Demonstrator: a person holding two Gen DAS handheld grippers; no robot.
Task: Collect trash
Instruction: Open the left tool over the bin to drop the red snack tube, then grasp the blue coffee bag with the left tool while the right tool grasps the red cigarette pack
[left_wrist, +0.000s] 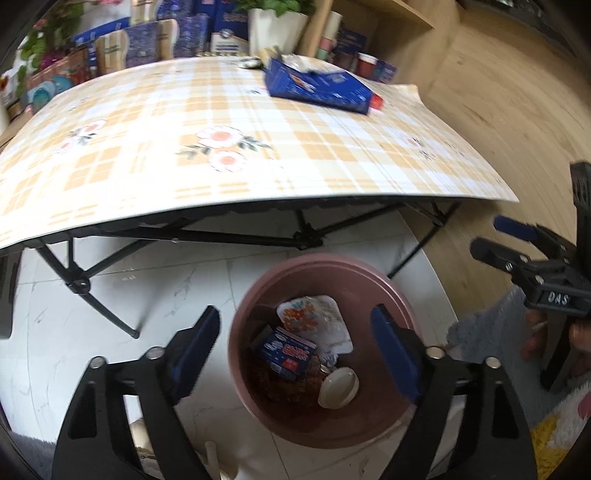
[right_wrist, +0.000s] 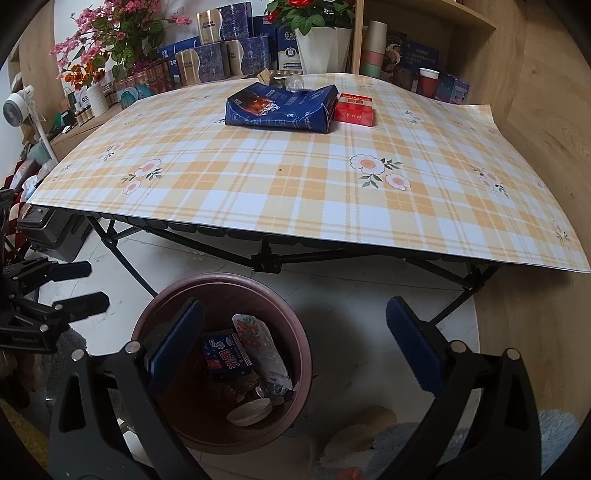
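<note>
Two grippers hang over a pink bin (left_wrist: 325, 424) standing on pale tiled floor in front of a folding table (right_wrist: 295, 192). Left gripper (left_wrist: 295, 347): jaws spread wide, blue pads on either side of the bin's mouth as seen from its own camera, nothing between them. Right gripper (right_wrist: 295, 350): jaws likewise wide apart and empty; its left finger overlaps the bin's rim in view, its right finger sits over bare floor beside the bin.

Inside the bin: a small blue carton (left_wrist: 286, 350) with red lettering, a flowered white wrapper (left_wrist: 314, 317) lying against the wall behind it, a round white lid (left_wrist: 338, 387) near the bottom, brownish scraps underneath.

Table is covered with an orange-and-white plaid cloth printed with flowers. At its far side lie a large blue box (right_wrist: 280, 109) and a red box (right_wrist: 354, 109), touching side by side. A clear round object sits just behind the blue box; cannot tell what it is.

A hand (left_wrist: 576, 332) grips the right gripper at the frame's right edge in the left view.
</note>
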